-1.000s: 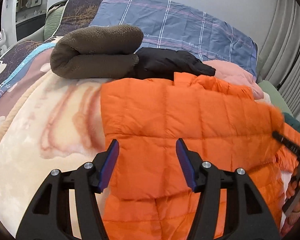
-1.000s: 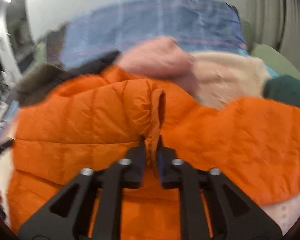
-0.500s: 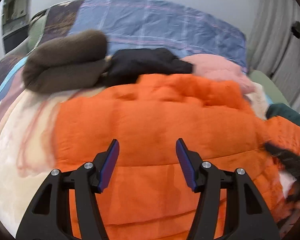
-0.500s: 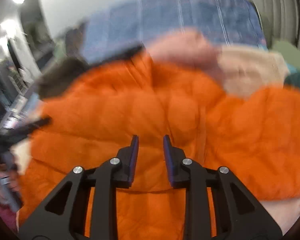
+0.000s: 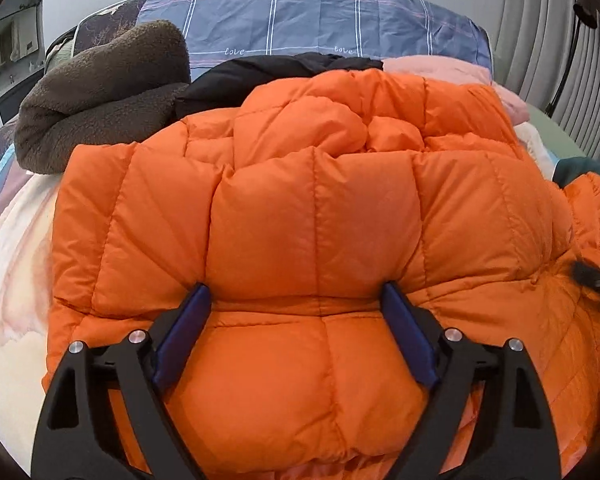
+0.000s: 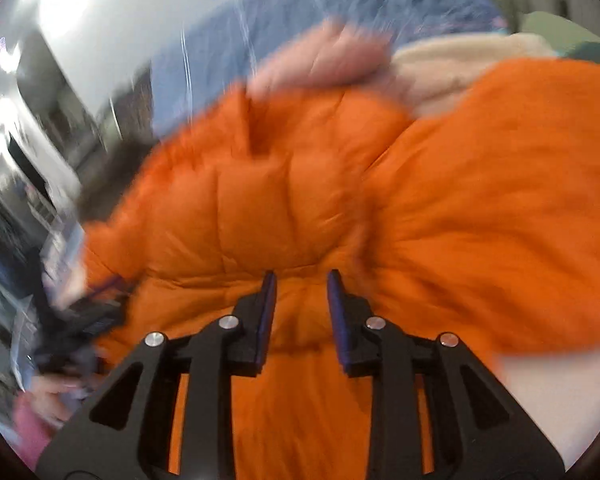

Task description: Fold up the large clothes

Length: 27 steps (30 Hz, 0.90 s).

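A puffy orange down jacket (image 5: 312,208) lies folded over on the bed and fills most of both views. My left gripper (image 5: 294,286) is low over its near part, jaws wide and still opening. A bulging quilted panel sits between the blue pads without being squeezed. My right gripper (image 6: 301,273) hovers over the same jacket (image 6: 460,200) in a blurred, tilted view. Its jaws are opening, with a narrow gap and only jacket surface behind them. The right gripper's tip (image 5: 592,276) shows at the right edge of the left wrist view.
A rolled brown fleece (image 5: 100,96), a black garment (image 5: 268,72) and a pink one (image 5: 440,68) lie behind the jacket, before a blue plaid pillow (image 5: 320,12). A cream blanket (image 5: 12,280) covers the bed at left. Curtains (image 5: 580,60) hang at right.
My left gripper came down closer over the jacket and its jaws spread wider. My right gripper let go of the pinched orange fold, its jaws parted, and its view tilted.
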Tool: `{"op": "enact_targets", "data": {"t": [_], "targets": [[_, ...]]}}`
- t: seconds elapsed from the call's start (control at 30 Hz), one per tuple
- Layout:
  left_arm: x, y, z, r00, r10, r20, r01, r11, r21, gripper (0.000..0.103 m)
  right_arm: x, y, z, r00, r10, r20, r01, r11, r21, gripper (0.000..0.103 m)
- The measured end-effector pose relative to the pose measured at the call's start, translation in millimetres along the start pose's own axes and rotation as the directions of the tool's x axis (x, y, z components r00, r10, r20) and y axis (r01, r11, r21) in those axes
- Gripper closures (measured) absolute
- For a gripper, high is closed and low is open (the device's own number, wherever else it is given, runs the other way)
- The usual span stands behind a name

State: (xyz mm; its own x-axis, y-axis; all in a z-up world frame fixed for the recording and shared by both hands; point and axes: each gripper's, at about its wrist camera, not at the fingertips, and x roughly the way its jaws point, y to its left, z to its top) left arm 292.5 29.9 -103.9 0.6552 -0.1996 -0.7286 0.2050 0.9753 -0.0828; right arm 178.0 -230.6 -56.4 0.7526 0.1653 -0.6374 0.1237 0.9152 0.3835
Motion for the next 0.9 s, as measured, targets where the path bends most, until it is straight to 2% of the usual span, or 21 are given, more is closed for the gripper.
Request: {"op": "enact_targets", "data": {"t": [0.03,0.07,0.17,0.23,0.27,0.3,0.33,0.4,0.43,0.57,0.67,0.73,0.8,0.87,0.9], "targets": [[-2,2,-1,1.0,-0.009,0.005,0.009,1.0,-0.006,0.015,-22,-11,-1,0.999,-0.01,0.05,0.01,1.0,0.016,0.063],[-1,2,0,1.0,-0.014,0.007,0.014,1.0,-0.01,0.015,-43,-24,-2,0.995,-0.032,0.094,0.028,0.999,0.036,0.052],[0,-1,0,1.0,-0.017,0.006,0.017,1.0,-0.011,0.015,-106,-90,-6,0.968,-0.152,0.2,0.118,0.978,0.172,0.046],[-1,-1,0,1.0,-0.017,0.006,0.017,1.0,-0.01,0.015,-141,-153,-15,0.948,-0.237,0.213,0.15,0.922,0.357,0.041],[-1,-1,0,1.0,-0.018,0.006,0.018,1.0,-0.01,0.015,-157,-194,-23,0.945,-0.245,0.215,0.114,0.865,0.488,0.041],[-1,-1,0,1.0,-0.018,0.006,0.018,1.0,-0.011,0.015,-165,-216,-31,0.945,-0.241,0.222,0.079,0.825,0.559,0.041],[-1,-1,0,1.0,-0.018,0.006,0.018,1.0,-0.011,0.015,-173,-244,-40,0.941,-0.245,0.233,0.041,0.767,0.64,0.041],[-1,-1,0,1.0,-0.018,0.006,0.018,1.0,-0.011,0.014,-181,-281,-49,0.93,-0.272,0.245,0.015,0.698,0.716,0.038],[-1,-1,0,1.0,-0.018,0.007,0.018,1.0,-0.011,0.014,-182,-293,-51,0.923,-0.286,0.257,0.006,0.679,0.734,0.035],[-1,0,-1,1.0,-0.018,0.007,0.018,1.0,-0.011,0.014,-173,-319,-46,0.904,-0.319,0.286,-0.02,0.636,0.772,0.03],[-1,0,-1,1.0,-0.02,0.007,0.02,1.0,-0.011,0.013,-166,-321,-30,0.89,-0.364,0.276,0.03,0.649,0.76,0.025],[-1,0,-1,1.0,-0.021,0.007,0.021,1.0,-0.011,0.012,-166,-323,-28,0.877,-0.398,0.268,0.07,0.659,0.749,0.043],[-1,-1,-1,1.0,-0.023,0.007,0.023,1.0,-0.011,0.012,-165,-325,-29,0.88,-0.392,0.268,0.06,0.652,0.756,0.096],[-2,-1,-1,1.0,-0.024,0.007,0.024,1.0,-0.011,0.012,-182,-328,-34,0.87,-0.386,0.306,0.024,0.653,0.757,0.097],[-2,-1,-1,1.0,-0.024,0.007,0.024,1.0,-0.011,0.012,-190,-319,-33,0.855,-0.394,0.339,0.017,0.673,0.74,0.098]]}}
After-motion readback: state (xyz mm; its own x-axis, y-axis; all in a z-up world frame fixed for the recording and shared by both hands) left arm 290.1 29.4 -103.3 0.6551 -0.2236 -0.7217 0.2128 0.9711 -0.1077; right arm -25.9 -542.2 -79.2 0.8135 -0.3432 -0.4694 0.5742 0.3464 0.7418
